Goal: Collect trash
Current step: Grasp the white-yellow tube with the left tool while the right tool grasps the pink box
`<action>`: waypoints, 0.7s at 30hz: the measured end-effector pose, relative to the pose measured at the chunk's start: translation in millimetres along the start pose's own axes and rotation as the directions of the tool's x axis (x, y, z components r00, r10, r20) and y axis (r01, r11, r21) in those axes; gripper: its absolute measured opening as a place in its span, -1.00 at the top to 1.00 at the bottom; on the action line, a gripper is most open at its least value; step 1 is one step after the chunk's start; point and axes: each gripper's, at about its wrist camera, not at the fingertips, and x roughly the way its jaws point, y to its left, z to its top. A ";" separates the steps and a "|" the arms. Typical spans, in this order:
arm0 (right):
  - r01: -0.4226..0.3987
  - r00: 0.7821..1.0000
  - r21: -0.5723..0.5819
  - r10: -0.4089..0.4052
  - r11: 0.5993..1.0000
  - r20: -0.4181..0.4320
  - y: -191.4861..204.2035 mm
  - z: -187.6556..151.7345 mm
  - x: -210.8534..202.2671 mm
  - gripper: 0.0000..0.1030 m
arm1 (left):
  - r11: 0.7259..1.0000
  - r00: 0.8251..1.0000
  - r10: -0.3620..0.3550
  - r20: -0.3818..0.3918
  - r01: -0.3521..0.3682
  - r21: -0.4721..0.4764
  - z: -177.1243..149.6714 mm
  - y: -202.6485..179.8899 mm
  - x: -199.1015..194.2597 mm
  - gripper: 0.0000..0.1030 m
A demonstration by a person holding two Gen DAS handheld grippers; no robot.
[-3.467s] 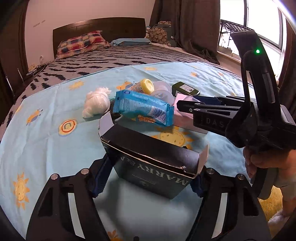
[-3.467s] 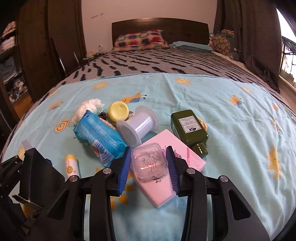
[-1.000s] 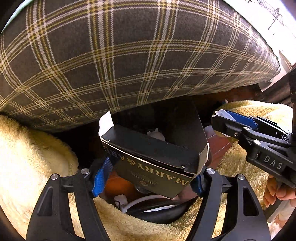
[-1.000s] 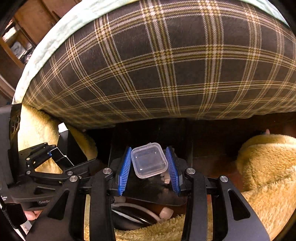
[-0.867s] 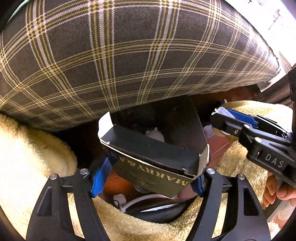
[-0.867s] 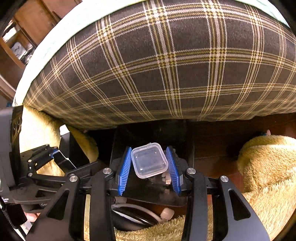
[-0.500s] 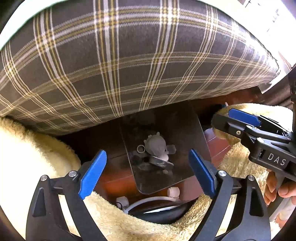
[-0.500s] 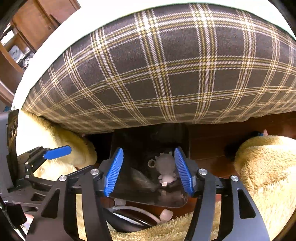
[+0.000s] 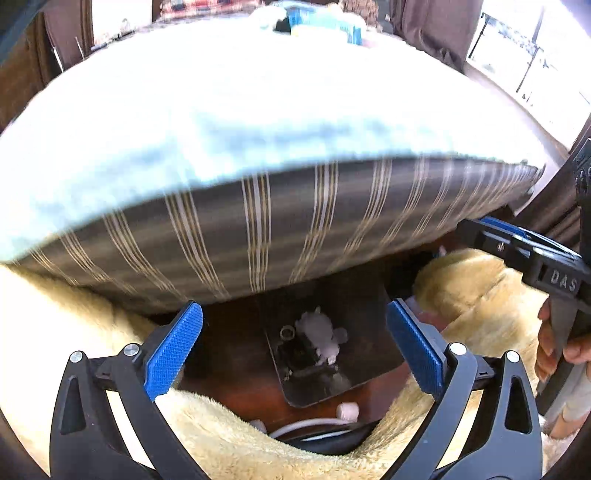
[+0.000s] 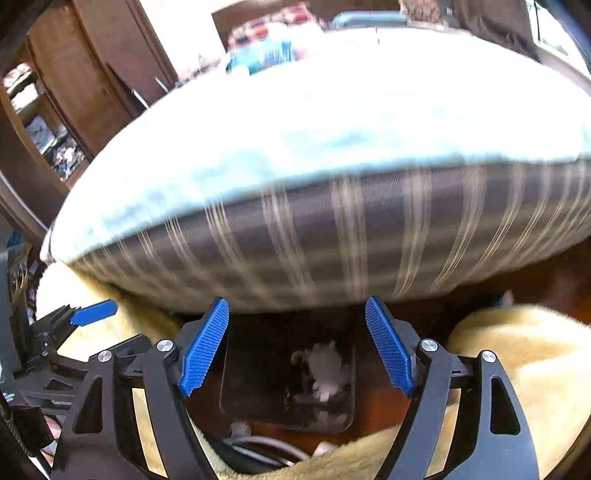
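Observation:
My left gripper [image 9: 293,350] hangs over a dark rectangular bin [image 9: 369,365] on the floor at the foot of the bed. Its jaws are opening wide, and nothing is between the blue pads [image 9: 173,354]. Several bits of trash lie in the bin, among them a white lump [image 9: 319,332]. My right gripper [image 10: 295,347] is above the same bin [image 10: 240,369]; its jaws are also opening and hold nothing. Each gripper shows in the other's view, the right gripper [image 9: 476,227] held by a hand [image 9: 561,354] and the left gripper [image 10: 99,325]. A blue packet [image 9: 321,22] lies blurred on the bed top.
The bed's plaid side [image 9: 295,236] and pale blue sheet [image 9: 258,103] rise right behind the bin. Fluffy yellow fabric [image 9: 480,295] flanks the bin on both sides. A white cable [image 9: 306,424] lies in front of it. A brown wardrobe [image 10: 92,74] stands at the left.
Both grippers opened and let go: the black box left the left jaws, the clear container the right. Both have risen, and the bed top now shows.

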 end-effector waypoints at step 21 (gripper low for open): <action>0.189 0.973 -0.059 -0.179 0.980 0.144 -27.4 160.6 65.3 -0.79 | 0.998 0.990 0.053 0.131 -0.059 0.039 147.4 1.9 16.3 -0.84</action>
